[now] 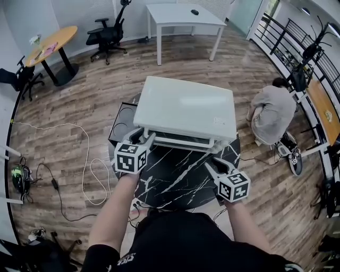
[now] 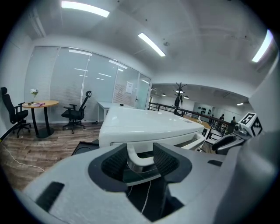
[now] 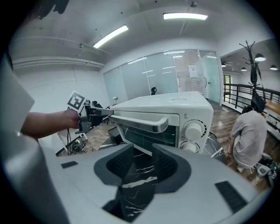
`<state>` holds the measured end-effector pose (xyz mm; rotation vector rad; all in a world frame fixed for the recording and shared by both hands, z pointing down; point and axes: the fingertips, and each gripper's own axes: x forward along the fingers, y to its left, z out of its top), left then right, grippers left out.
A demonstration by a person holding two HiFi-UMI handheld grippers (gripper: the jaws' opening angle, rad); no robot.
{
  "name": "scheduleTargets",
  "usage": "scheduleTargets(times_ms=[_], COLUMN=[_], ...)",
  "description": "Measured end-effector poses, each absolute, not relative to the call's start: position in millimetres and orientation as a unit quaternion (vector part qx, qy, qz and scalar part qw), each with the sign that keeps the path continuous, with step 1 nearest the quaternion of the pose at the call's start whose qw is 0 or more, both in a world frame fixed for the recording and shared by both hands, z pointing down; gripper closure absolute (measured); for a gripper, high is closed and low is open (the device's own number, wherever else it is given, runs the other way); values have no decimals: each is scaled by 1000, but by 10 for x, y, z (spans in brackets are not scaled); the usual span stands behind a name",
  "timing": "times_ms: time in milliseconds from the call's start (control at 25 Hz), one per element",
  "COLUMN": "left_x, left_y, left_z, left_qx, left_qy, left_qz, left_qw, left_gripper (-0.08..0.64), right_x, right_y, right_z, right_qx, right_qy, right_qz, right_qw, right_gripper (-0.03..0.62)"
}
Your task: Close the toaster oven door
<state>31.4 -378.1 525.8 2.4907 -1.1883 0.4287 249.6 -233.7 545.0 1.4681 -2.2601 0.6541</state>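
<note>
While the right gripper point(image 1: 211, 163) hangs half-open and empty near the front's right side, the left gripper point(image 1: 146, 138) grips the left end of the door handle point(image 3: 140, 122), which runs crosswise atop the slightly ajar toaster oven door point(image 3: 144, 139), straight ahead on the marble table point(image 1: 175, 179).

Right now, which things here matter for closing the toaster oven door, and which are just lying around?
Job: toaster oven, its door handle, left gripper closed on that handle, right gripper open in front.
Lying about: white desk, office chair, round wooden table, floor cables, crouching person.
</note>
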Motion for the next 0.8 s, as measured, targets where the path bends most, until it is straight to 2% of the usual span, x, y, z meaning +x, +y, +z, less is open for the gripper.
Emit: scheduleTargets(times_ms=[440,800], left_x=[161,-231], left_y=[-3637,-3321], left_z=[5089,4695], left_qx=[887,898], left_qy=[-412,-414], left_qz=[136,101], left_qw=[156,112], left_gripper=[377,421], right_x=[2315,1861], right_y=[-2279,-2218], right_z=[5337,4994], right_qx=[525,519], right_qy=[-802,-823], right_qz=[221,178], right_qw=[178,147], right_gripper=[465,494])
